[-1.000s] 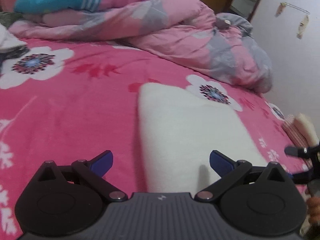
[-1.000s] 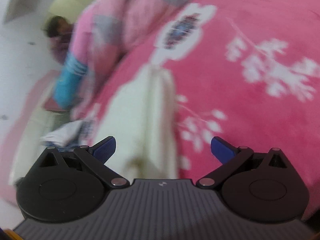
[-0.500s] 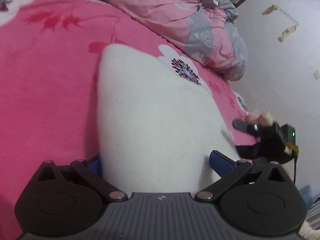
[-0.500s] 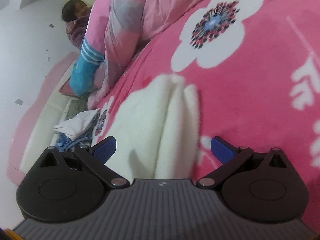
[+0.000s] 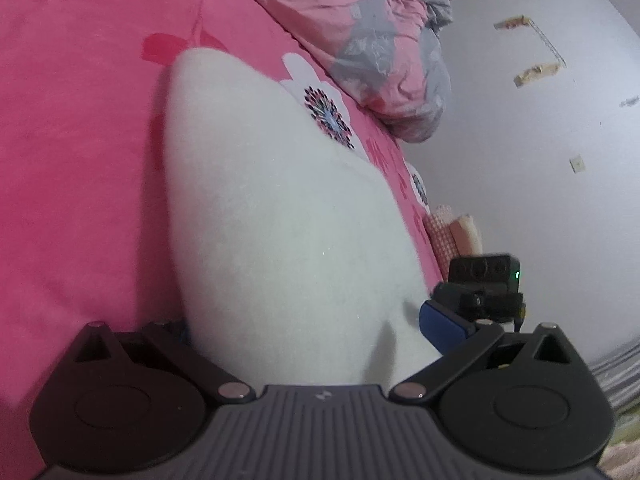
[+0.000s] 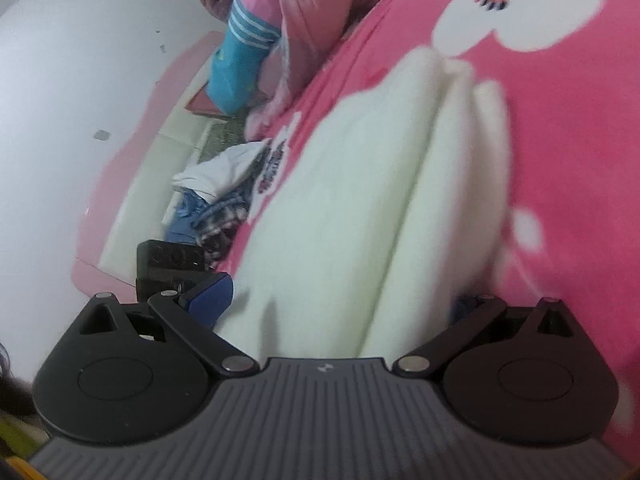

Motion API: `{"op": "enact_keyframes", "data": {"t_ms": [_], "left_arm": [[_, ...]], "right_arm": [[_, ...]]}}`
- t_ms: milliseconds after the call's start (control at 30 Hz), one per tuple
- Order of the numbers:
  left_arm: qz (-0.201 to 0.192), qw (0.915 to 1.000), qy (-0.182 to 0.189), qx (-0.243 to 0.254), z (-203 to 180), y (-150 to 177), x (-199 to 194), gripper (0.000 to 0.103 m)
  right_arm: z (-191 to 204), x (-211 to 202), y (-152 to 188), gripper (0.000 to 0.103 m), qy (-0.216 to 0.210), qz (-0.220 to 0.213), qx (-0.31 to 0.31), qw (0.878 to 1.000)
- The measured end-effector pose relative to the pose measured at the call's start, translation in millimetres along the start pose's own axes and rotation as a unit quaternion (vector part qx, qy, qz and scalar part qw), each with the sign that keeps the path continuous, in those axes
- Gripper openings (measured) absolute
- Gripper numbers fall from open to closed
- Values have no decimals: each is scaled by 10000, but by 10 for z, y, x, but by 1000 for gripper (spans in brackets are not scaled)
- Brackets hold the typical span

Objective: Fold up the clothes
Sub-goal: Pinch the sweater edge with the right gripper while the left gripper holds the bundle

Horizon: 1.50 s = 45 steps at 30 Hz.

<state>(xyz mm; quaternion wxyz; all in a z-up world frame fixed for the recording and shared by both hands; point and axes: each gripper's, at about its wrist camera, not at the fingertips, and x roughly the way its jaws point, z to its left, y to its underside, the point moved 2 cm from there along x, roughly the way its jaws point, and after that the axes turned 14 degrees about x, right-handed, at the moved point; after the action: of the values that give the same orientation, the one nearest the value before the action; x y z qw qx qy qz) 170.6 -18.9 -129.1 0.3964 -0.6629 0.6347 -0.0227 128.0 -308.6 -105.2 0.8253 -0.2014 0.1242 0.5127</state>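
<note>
A cream-white folded garment [image 5: 280, 216] lies on the pink floral bedsheet [image 5: 80, 160]. My left gripper [image 5: 312, 328] is open and straddles the garment's near end. Its right blue pad [image 5: 442, 330] shows, while the cloth hides the left one. In the right wrist view the same garment [image 6: 360, 200] shows stacked folds along its right side. My right gripper [image 6: 336, 304] is open around that end, with its left blue pad [image 6: 208, 300] clear and its right pad mostly hidden by cloth. Each gripper appears in the other's view, close beside it: the right gripper [image 5: 484, 284] and the left gripper [image 6: 168, 268].
A bunched pink and grey quilt [image 5: 360, 32] lies at the far side of the bed by a white wall [image 5: 540, 160]. A loose pile of clothes [image 6: 224, 192] and a blue striped cloth [image 6: 240, 64] sit near the headboard [image 6: 132, 208].
Both grippers have moved in low over the bed until the garment's near end lies between their open fingers. They now sit close beside each other.
</note>
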Motion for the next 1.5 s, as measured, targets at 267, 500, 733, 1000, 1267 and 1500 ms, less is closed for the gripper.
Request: {"op": "enact_keyframes", "data": {"t_ms": [267, 500, 733, 1000, 1267, 1500], "left_arm": [[-72, 9995, 3, 301, -51, 6, 41, 103], [120, 9990, -342, 276, -198, -71, 36, 103], [-2, 9993, -247, 290, -537, -66, -115, 102], [294, 9987, -398, 79, -646, 184, -105, 98], [170, 9969, -762, 136, -617, 248, -102, 90], [44, 9962, -826, 278, -830, 231, -242, 89]], "right_arm": [[-185, -97, -46, 65, -198, 64, 248, 9995], [-39, 262, -294, 61, -83, 302, 9, 9995], [308, 124, -148, 56, 415, 109, -441, 9981], [473, -60, 65, 56, 565, 226, -597, 9964], [250, -21, 184, 57, 793, 175, -332, 9961], [597, -45, 311, 56, 1290, 73, -1005, 9865]]}}
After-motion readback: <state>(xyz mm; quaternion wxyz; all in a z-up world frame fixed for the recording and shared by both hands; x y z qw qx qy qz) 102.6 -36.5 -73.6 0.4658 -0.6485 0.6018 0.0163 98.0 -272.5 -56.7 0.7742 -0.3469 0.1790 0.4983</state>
